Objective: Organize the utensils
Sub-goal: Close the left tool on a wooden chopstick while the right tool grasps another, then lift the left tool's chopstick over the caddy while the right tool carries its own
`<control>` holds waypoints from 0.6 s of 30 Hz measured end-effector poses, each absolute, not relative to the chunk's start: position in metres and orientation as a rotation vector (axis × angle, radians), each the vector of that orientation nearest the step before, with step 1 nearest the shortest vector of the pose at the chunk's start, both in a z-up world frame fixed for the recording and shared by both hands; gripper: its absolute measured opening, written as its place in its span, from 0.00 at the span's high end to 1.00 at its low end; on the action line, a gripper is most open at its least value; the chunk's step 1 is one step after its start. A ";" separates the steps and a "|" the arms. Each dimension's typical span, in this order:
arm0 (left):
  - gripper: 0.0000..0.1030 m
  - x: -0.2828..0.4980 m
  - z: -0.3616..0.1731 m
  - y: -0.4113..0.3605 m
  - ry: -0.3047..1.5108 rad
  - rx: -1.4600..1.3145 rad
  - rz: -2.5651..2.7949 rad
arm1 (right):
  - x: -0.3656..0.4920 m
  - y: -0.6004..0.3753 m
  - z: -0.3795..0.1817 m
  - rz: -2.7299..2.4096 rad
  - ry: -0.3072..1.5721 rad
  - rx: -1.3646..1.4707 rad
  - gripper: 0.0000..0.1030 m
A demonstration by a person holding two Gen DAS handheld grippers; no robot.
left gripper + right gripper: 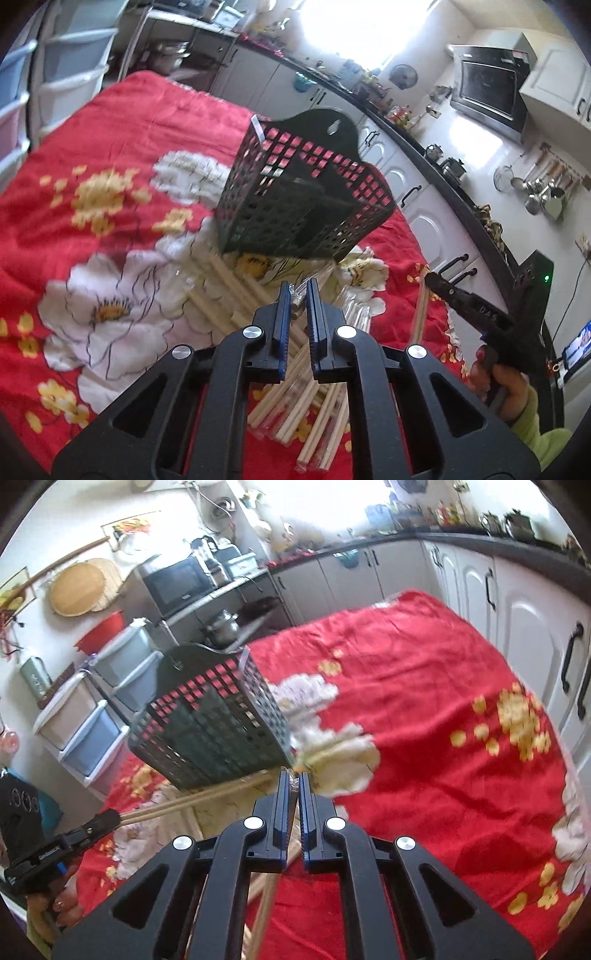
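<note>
Both claws, left [298, 295] and right [294, 781], are nipping light, stiff, crinkly-wrapped chopsticks [192, 800] mid-length, basket [295, 195] at twelve o'clock.

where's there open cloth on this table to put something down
Bare red floral cloth lies right of the black mesh basket, running toward the white cabinets. More lies on the basket's other side. It is crowded in front of the basket, where the chopstick pile lies and both grippers work.

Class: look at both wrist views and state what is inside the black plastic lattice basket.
Only red cloth shows through the black plastic lattice basket; no wooden chopsticks are visible inside. Its floor stays hidden.
</note>
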State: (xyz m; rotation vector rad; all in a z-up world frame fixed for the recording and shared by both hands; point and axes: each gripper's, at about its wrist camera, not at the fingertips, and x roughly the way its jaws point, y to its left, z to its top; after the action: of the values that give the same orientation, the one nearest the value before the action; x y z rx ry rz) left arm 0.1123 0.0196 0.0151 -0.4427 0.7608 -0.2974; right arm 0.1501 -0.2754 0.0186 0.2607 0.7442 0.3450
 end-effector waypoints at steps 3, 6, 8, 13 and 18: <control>0.96 0.114 0.026 0.016 0.742 -0.412 -0.310 | 0.150 -0.273 0.035 0.366 0.710 0.251 0.95; 0.97 0.117 0.039 0.012 0.721 -0.384 -0.323 | 0.149 -0.269 0.047 0.382 0.679 0.241 0.96; 0.97 0.119 0.048 0.008 0.706 -0.367 -0.334 | 0.148 -0.267 0.058 0.397 0.654 0.235 0.96; 0.98 0.120 0.070 0.003 0.659 -0.326 -0.356 | 0.146 -0.262 0.085 0.423 0.578 0.220 0.96; 0.98 0.122 0.091 0.002 0.620 -0.317 -0.383 | 0.147 -0.258 0.110 0.441 0.513 0.210 0.96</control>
State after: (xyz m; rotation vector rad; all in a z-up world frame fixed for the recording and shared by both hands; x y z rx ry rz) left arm 0.1222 0.0022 0.0913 -0.3167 0.6196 -0.3828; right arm 0.1466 -0.2583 0.1100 0.2095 0.5127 0.4411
